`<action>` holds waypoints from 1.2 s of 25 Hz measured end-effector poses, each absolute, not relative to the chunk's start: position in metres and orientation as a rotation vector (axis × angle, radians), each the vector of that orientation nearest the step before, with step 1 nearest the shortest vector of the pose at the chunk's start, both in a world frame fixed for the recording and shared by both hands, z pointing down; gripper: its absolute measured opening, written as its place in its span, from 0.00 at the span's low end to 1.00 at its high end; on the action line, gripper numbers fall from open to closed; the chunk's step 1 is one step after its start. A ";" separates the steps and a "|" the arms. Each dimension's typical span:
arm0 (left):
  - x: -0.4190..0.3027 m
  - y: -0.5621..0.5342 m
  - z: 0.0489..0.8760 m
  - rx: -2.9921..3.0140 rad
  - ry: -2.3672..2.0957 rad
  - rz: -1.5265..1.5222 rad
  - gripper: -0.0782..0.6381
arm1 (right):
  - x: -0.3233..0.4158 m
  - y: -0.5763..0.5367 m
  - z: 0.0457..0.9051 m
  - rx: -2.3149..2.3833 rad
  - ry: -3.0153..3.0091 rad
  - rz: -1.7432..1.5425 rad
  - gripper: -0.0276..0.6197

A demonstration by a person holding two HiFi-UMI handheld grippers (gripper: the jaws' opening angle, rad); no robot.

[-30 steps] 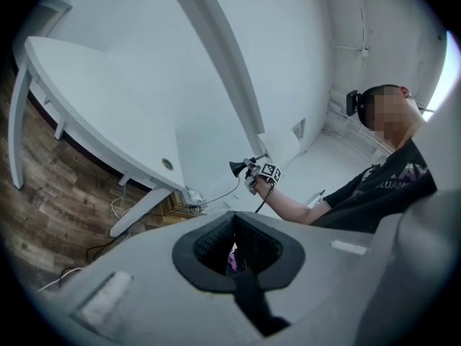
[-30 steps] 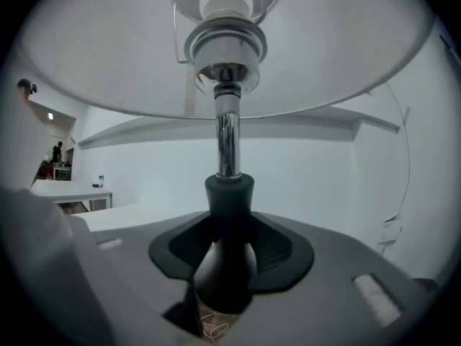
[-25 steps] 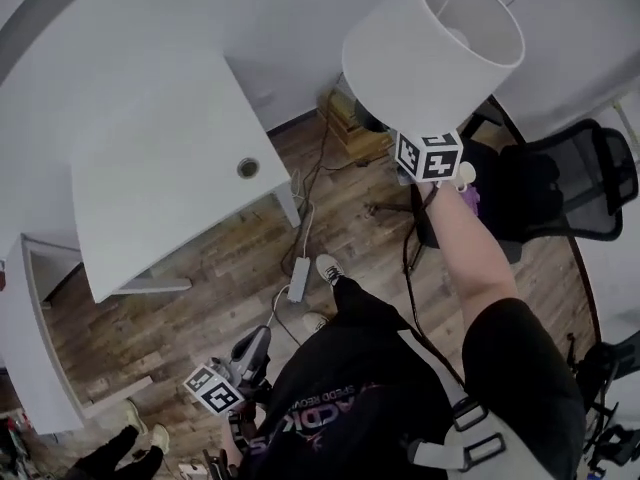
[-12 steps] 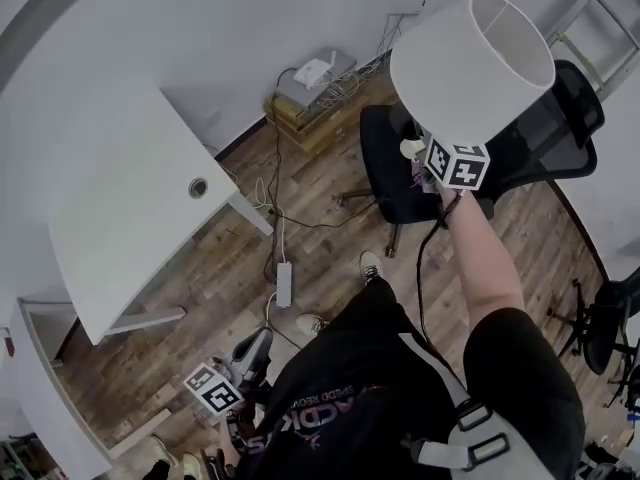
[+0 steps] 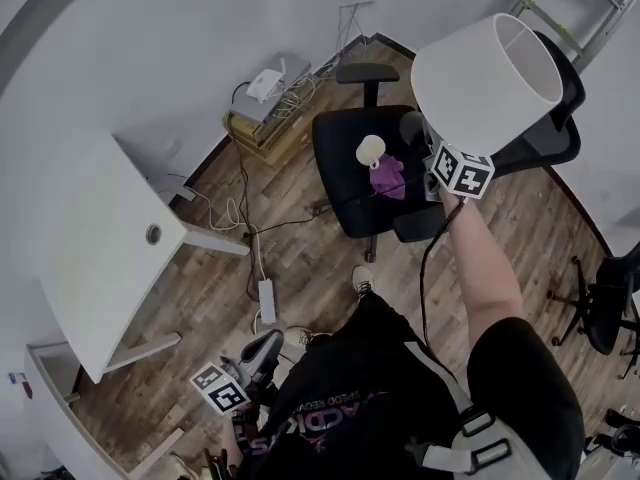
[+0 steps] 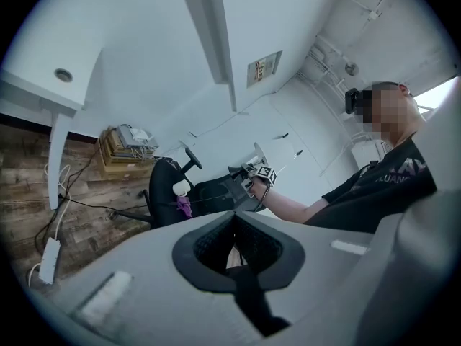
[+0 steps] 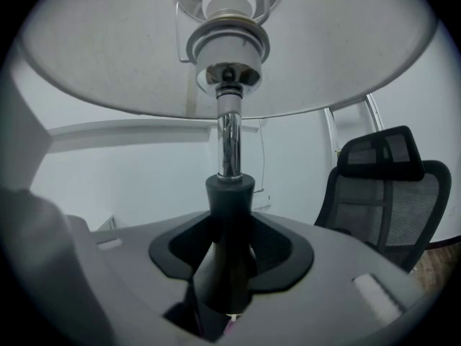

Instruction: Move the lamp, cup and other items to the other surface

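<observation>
The lamp (image 5: pixel 485 83) is held high, right over the backrest of the black office chair (image 5: pixel 375 168), with its white shade tipped so that the open top faces up and away from the person. It is gripped by the right gripper (image 7: pixel 230 244): in the right gripper view the jaws are seen clamped on the lamp's dark tapered neck, with the chrome stem (image 7: pixel 229 139) and the bulb socket rising straight above them. A dark cord (image 5: pixel 424 268) is seen trailing from the lamp, down along the outstretched forearm, on the near side of the chair.

On the chair's seat two small things are seen, close together: a pale rounded item (image 5: pixel 370 150) and a purple item (image 5: pixel 387 178) just beside it. What they are cannot be told at this size.

The left gripper (image 5: pixel 250 358) is held low by the person's hip, well apart from the chair and nearer the camera. In the left gripper view its jaws are seen together, with nothing between them.

Far to the left of the chair, the corner of a white desk (image 5: pixel 90 258) is seen. Between desk and chair, a power strip (image 5: pixel 267 301) lies on the wooden floor (image 5: pixel 310 238), and a stack of boxes (image 5: pixel 262 118) is set against the wall beyond the chair.
</observation>
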State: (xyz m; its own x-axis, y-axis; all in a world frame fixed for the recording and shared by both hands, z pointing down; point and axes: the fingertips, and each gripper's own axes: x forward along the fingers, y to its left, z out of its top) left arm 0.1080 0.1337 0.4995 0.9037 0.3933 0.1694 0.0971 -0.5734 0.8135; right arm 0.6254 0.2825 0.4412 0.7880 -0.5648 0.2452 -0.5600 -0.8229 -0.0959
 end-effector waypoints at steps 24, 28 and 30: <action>0.263 0.215 0.542 1.992 0.265 0.847 0.11 | 0.780 0.410 0.671 -2.737 0.490 -0.820 0.29; 0.271 0.219 0.559 1.949 0.265 0.911 0.11 | 0.794 0.408 0.708 -2.680 0.434 -0.855 0.29; 0.274 0.220 0.566 1.932 0.265 0.946 0.11 | 0.799 0.409 0.726 -2.647 0.397 -0.880 0.29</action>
State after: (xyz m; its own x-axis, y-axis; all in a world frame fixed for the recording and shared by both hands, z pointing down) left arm 0.2741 0.2203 0.5657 0.6790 0.5311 0.5068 -0.1909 -0.5390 0.8204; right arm 0.7987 0.4090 0.7263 0.7714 -0.3573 0.5266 -0.1584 -0.9093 -0.3849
